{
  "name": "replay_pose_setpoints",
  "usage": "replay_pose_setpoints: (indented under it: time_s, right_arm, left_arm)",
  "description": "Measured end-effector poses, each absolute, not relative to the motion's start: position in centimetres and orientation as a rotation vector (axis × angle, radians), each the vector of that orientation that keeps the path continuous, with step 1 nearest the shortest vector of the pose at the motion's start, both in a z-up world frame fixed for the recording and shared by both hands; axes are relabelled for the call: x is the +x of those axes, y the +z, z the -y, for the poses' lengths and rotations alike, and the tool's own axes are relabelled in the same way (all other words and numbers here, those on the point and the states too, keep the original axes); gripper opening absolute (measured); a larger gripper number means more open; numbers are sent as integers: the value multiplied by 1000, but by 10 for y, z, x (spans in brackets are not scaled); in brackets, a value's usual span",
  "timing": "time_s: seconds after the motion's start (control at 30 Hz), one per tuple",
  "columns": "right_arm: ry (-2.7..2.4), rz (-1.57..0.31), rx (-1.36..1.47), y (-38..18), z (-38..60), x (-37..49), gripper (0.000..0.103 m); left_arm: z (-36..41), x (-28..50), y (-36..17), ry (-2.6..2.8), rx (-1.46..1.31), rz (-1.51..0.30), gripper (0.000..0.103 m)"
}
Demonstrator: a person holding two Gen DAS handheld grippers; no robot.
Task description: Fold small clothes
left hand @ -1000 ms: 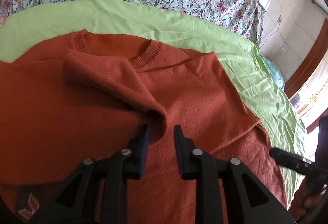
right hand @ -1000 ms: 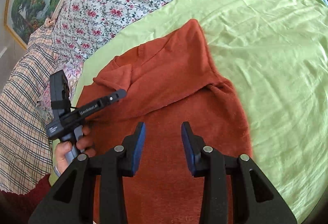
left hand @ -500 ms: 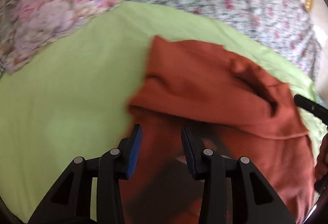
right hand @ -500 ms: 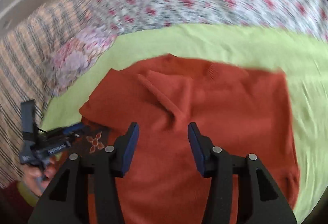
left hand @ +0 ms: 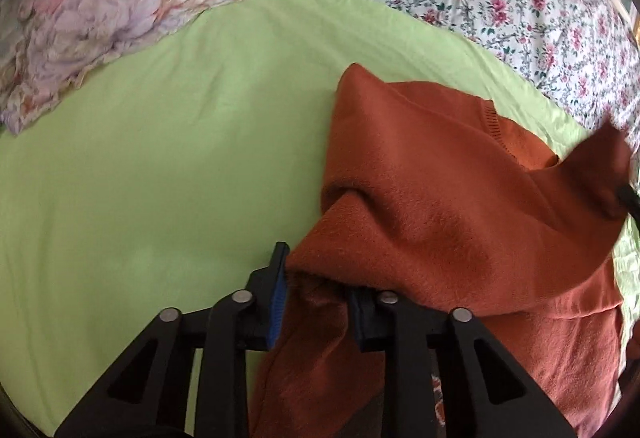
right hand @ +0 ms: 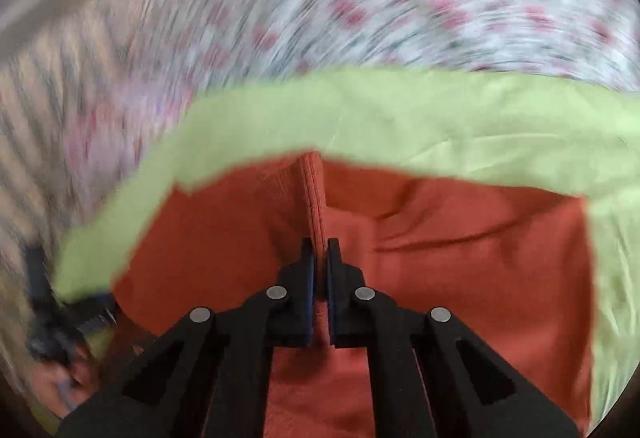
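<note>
Both jaws just closing: left hand-held gripper (left hand: 316,302) and right hand-held gripper (right hand: 319,278) pinch sweater (left hand: 440,197) edges; green sheet (left hand: 160,177) open leftward.

Soft daylight, no glare; right view motion-blurred; fisheye edges dark, bent.

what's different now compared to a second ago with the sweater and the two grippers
Both grippers were open over the flat sweater. Their jaws have just been closing: the right gripper pinches a raised ridge of it, the left gripper clamps its bunched edge. The green sheet is unchanged.
</note>
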State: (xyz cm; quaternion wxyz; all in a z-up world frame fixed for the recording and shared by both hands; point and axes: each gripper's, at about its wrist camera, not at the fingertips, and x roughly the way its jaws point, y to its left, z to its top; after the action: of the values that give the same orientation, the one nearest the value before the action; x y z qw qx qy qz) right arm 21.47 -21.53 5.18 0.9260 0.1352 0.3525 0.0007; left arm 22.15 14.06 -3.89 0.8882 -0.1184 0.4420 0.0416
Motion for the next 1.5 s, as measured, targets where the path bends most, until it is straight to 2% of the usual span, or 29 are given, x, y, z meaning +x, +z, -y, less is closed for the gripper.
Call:
replay_pose_setpoints:
  time_s: [0.13, 0.27, 0.33, 0.47, 0.57, 0.83, 1.0, 1.2, 1.3, 1.43, 1.5]
  right_arm:
    - [-157, -695, 465, 29, 268, 163, 6]
    - [-194, -772, 565, 0, 290, 149, 6]
    - [-180, -755, 543, 10, 286, 152, 6]
    - [-93, -609, 508, 66, 275, 158, 6]
    - [-98, -589, 474, 77, 275, 159, 6]
    - [-199, -835, 432, -5, 283, 142, 6]
    - [-254, -830, 404, 7, 291, 119, 19]
    - [-216, -738, 384, 39, 290, 113, 21]
    - [-128, -787, 380, 27, 277, 138, 21]
    - [-163, -896, 337, 0, 278, 162, 21]
    - [-200, -901, 335, -8, 287, 162, 17]
  left_arm:
    - [-141, 211, -40, 80, -264, -914, 22]
    - [-137, 211, -39, 86, -237, -916, 19]
    - [-141, 211, -36, 91, -262, -903, 19]
    - [-148, 209, -37, 91, -310, -900, 19]
    - [-146, 205, -39, 89, -305, -896, 19]
    - [-162, 203, -44, 68, -399, -934, 21]
    - [-165, 177, -21, -91, -367, -933, 17]
    - [-137, 179, 22, -267, -357, -818, 21]
    - [-110, 208, 10, -286, -313, -837, 21]
    - [-102, 247, -30, -171, -236, -966, 20]
    - [-113, 248, -40, -179, -278, -977, 20]
